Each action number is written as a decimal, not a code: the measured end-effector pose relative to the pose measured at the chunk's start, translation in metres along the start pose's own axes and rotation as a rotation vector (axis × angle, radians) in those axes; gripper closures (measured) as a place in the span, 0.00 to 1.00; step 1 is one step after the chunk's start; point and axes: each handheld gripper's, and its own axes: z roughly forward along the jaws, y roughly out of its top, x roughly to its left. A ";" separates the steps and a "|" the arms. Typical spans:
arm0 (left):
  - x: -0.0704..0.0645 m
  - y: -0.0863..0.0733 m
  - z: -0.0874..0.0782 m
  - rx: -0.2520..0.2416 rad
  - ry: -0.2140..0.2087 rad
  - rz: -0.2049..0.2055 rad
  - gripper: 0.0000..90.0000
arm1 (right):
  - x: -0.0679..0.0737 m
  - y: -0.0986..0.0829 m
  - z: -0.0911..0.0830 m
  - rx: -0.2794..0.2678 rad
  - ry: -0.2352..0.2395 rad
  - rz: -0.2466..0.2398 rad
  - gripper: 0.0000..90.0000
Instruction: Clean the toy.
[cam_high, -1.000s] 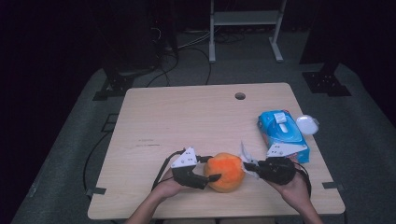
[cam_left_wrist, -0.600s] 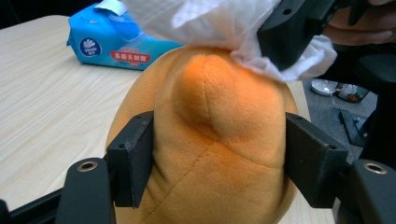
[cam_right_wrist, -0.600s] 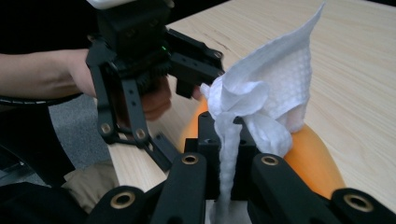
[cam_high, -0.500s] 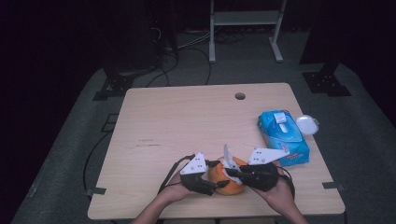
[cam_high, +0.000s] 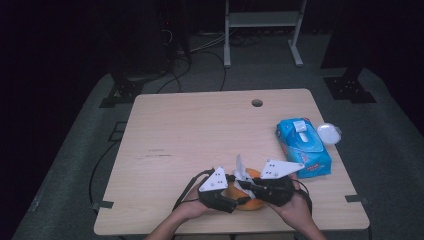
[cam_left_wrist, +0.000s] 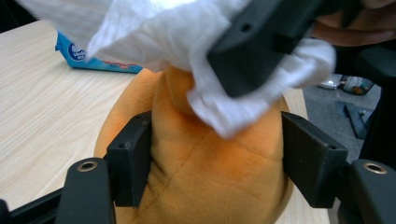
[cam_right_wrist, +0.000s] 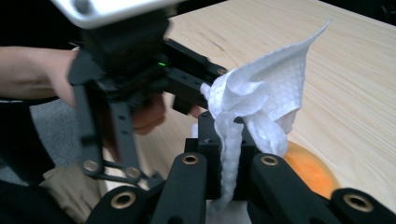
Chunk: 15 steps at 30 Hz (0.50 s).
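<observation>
Bench (cam_high: 200, 130), one: pale wood, with one round hole (cam_high: 257, 103) near its far edge, well away from both claws.

Wipes pack (cam_high: 303, 148), one: blue, flat on the bench, just beyond and to the right of the right claw. One white lid-like disc (cam_high: 329, 133) sits at the pack's far right side.

Plush (cam_left_wrist: 205, 158), one: orange, soft, rounded, stitched seams. It sits at the near bench edge between the two claws. The left claw (cam_left_wrist: 212, 161) is clamped on it, one black jaw pressed into each side.

Wipe (cam_right_wrist: 254, 112), one: white, textured, crumpled. The right claw (cam_right_wrist: 229, 172) is closed on its lower part, jaws together with the sheet pinched between them. One corner stands up free above the jaws. In the left claw view the wipe lies on top of the plush, touching it, with the right claw directly over the left claw's jaws.

Claws, two: both hand-held, side by side and near each other at the near bench edge, each with one grey three-cornered plate on top.
</observation>
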 end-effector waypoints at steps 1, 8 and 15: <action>0.000 0.000 0.000 0.000 0.000 0.000 0.33 | 0.000 0.000 0.000 0.000 0.000 0.000 0.96; 0.001 -0.001 0.002 -0.020 -0.004 -0.006 0.33 | -0.010 -0.003 -0.007 0.002 -0.038 0.022 0.96; 0.001 -0.001 0.000 -0.010 0.007 0.001 0.33 | -0.011 -0.004 -0.010 -0.001 -0.046 0.024 0.96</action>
